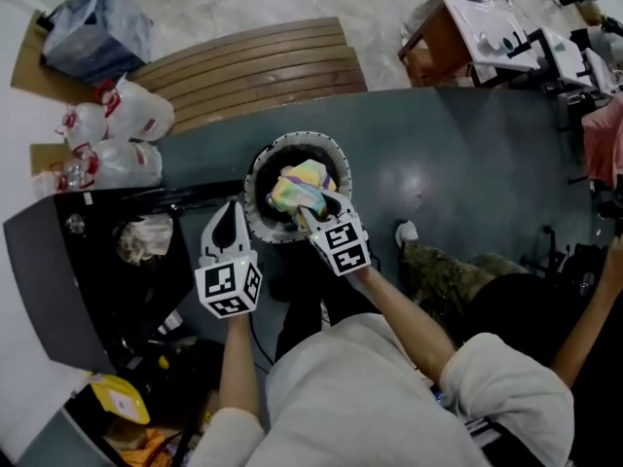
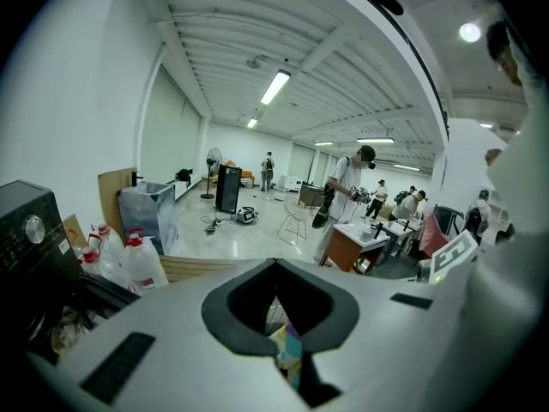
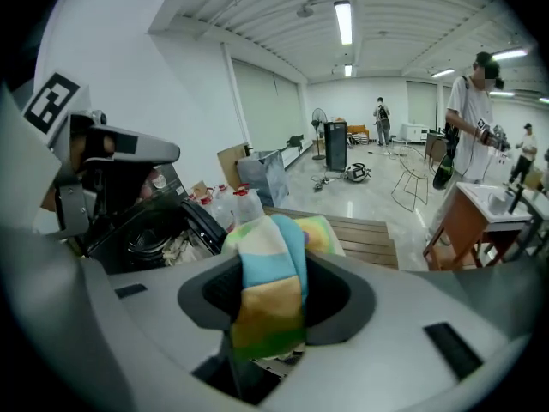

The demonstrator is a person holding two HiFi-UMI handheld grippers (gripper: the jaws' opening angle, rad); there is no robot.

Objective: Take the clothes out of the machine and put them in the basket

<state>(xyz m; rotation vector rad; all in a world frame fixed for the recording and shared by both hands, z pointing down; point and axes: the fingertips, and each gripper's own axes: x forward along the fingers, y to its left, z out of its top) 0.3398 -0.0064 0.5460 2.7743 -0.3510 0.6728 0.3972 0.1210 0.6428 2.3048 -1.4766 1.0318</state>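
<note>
Over the basket [image 1: 255,178], the right gripper [image 1: 313,205] has its jaws nearly closed on a fold of the pastel-striped cloth [image 1: 300,185] — soft, light and limp, likely best pinched where it bunches — while the left gripper [image 1: 230,224] hovers beside the rim, jaws together, empty.

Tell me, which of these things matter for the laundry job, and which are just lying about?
Part of the job: colourful cloth, basket, black washing machine, pale laundry in it, right gripper, left gripper.
Lying about: plastic jugs, wooden bench, blue bag.
</note>
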